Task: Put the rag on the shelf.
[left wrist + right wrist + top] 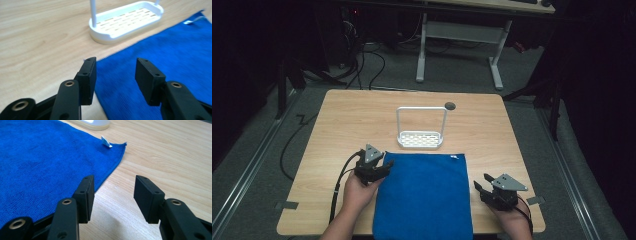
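A flat blue microfibre cloth [424, 195] lies at the near edge of the light wooden table [337, 125]. The left gripper [385, 166], jaws apart, sits over its far-left corner; the right gripper [481, 188], jaws apart and empty, rests beside its right edge. Beyond stands a white slotted plastic rack with a hoop handle [420, 139].

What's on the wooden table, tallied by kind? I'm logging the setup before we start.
Flat blue microfibre cloth: 1
White slotted plastic rack with a tall hoop handle: 1
Black hand-held gripper: 2, left and right
Total: 4
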